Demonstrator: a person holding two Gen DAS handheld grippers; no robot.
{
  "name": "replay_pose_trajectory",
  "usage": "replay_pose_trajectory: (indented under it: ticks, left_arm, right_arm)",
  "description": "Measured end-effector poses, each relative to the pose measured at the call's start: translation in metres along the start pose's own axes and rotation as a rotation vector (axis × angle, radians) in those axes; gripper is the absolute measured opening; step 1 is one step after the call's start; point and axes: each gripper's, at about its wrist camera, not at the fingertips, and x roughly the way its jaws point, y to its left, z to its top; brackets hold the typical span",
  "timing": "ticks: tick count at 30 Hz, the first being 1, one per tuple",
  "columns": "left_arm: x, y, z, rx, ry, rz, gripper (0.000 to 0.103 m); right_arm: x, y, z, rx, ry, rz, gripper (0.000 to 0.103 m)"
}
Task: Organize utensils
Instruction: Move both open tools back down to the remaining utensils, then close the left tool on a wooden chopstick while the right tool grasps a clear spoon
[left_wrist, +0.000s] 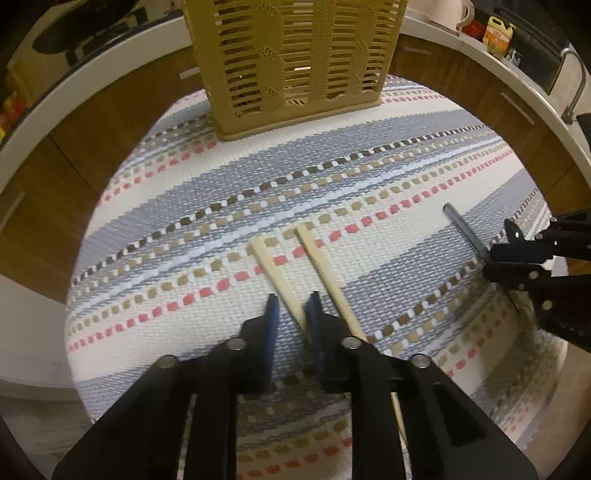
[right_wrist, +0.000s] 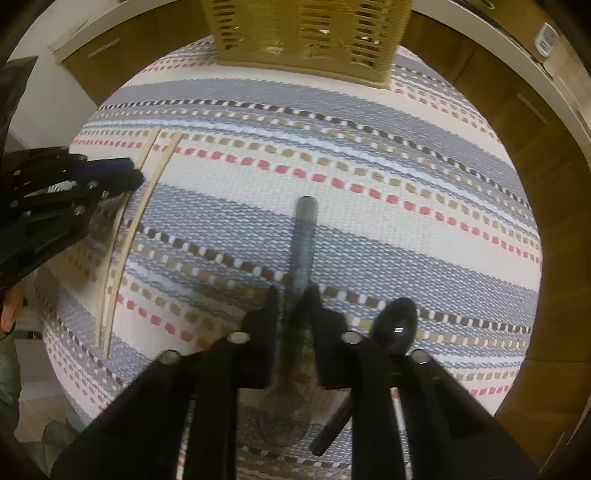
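Two pale chopsticks (left_wrist: 280, 280) lie side by side on the striped woven mat (left_wrist: 184, 206). The left gripper (left_wrist: 293, 306) has its jaws parted around the near end of one, not clamped. The right gripper (right_wrist: 293, 295) straddles a grey handle (right_wrist: 304, 240), jaws apart; its spoon-like head is blurred beneath them. A black spoon (right_wrist: 393, 326) lies beside it. The tan slatted basket (left_wrist: 295, 62) is cut off above. A yellow bottle's (left_wrist: 498, 35) label is unreadable.
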Motion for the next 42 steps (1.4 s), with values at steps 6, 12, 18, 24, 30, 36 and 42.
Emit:
replay_pose_trajectory:
  ticks: [6,12,18,24,30,36,42]
  left_arm:
    - [0.001,0.006,0.002,-0.035,-0.014,-0.060,0.004]
    - [-0.003,0.025,0.009,-0.101,-0.025,-0.130,0.004]
    - [-0.002,0.048,0.019,-0.163,-0.022,-0.162,0.004]
    - [0.006,0.073,0.031,-0.243,-0.019,-0.172,0.004]
    - [0.013,0.089,0.035,-0.301,-0.015,-0.154,0.005]
    - [0.007,0.090,0.026,-0.249,0.032,-0.175,0.024]
    - [0.004,0.064,0.016,-0.122,0.094,-0.128,0.025]
  right_arm:
    - [-0.001,-0.005,0.005,0.031,-0.008,0.046,0.010]
    - [-0.016,-0.020,0.025,0.085,-0.077,0.082,0.010]
    - [-0.002,-0.041,0.047,0.118,-0.077,0.024,0.010]
    - [0.017,-0.059,0.066,0.173,-0.050,0.029,0.011]
    - [0.018,-0.069,0.067,0.201,-0.015,0.077,0.017]
    - [0.018,-0.070,0.063,0.194,0.014,0.099,0.030]
    - [0.021,-0.055,0.057,0.147,0.022,0.045,0.030]
